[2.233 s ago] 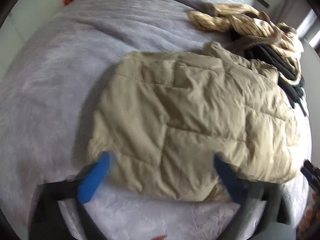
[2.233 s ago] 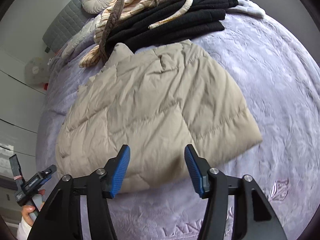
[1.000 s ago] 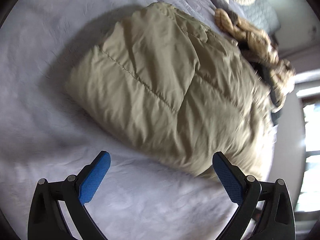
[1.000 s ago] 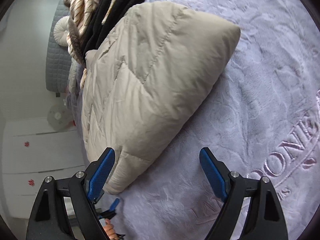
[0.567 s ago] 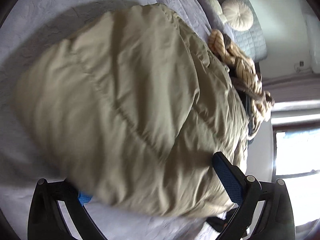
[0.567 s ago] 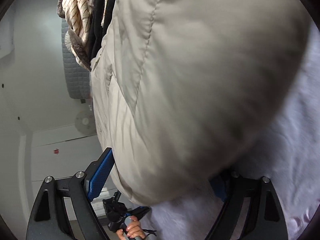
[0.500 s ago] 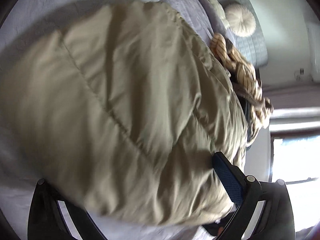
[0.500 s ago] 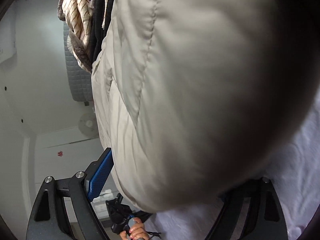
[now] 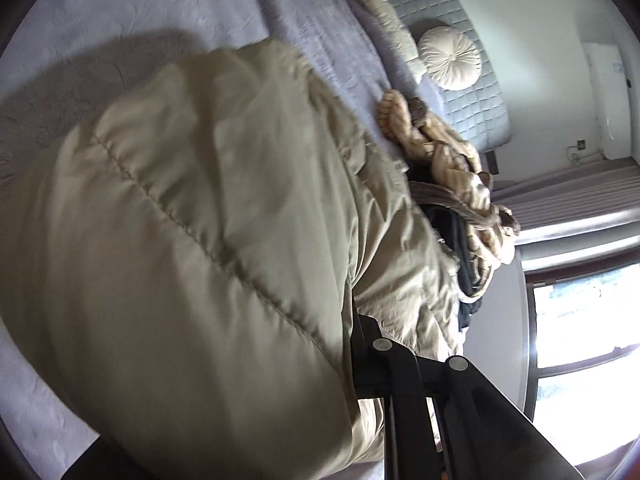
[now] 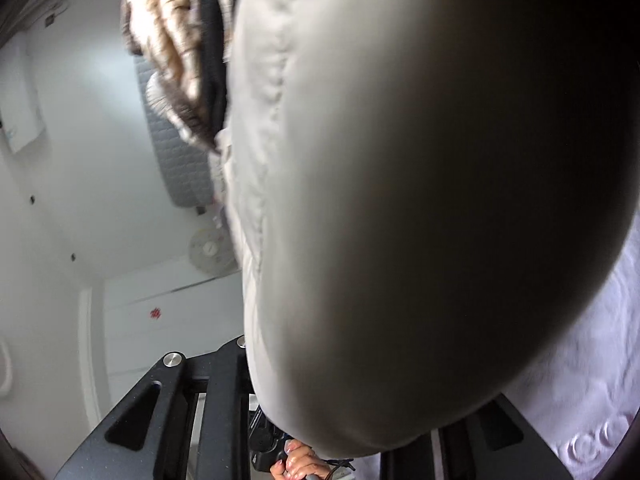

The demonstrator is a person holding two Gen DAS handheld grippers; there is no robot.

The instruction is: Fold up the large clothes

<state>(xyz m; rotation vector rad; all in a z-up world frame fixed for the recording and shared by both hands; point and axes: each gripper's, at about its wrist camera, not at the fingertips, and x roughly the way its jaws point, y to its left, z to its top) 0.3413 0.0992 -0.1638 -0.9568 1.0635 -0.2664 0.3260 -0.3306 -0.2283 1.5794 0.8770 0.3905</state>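
— Bedroom: a lavender bedspread [image 9: 120,8] covers the bed, with a quilted grey headboard [image 9: 460,60] and a round cream cushion [image 9: 450,58] at its far end. Where's the coat?

— The beige puffer jacket [image 9: 200,240] lies on the spread. On its left edge the left gripper [image 9: 348,360] has just been closing, with the padding between its jaws; only one black arm shows, drawn in tight against the fabric, so it's clamped on the jacket.

— And beyond it?

— A striped tan knit [image 9: 452,168] heaped over dark clothes [image 9: 464,264], just past the jacket's collar end, toward the headboard.

— The other side?

— The right gripper [image 10: 360,412] has likewise just been closing onto the jacket's right edge; the bulging fabric swallows its fingers and fills that view. Low in that view, a hand [image 10: 300,466] grips a black handle.
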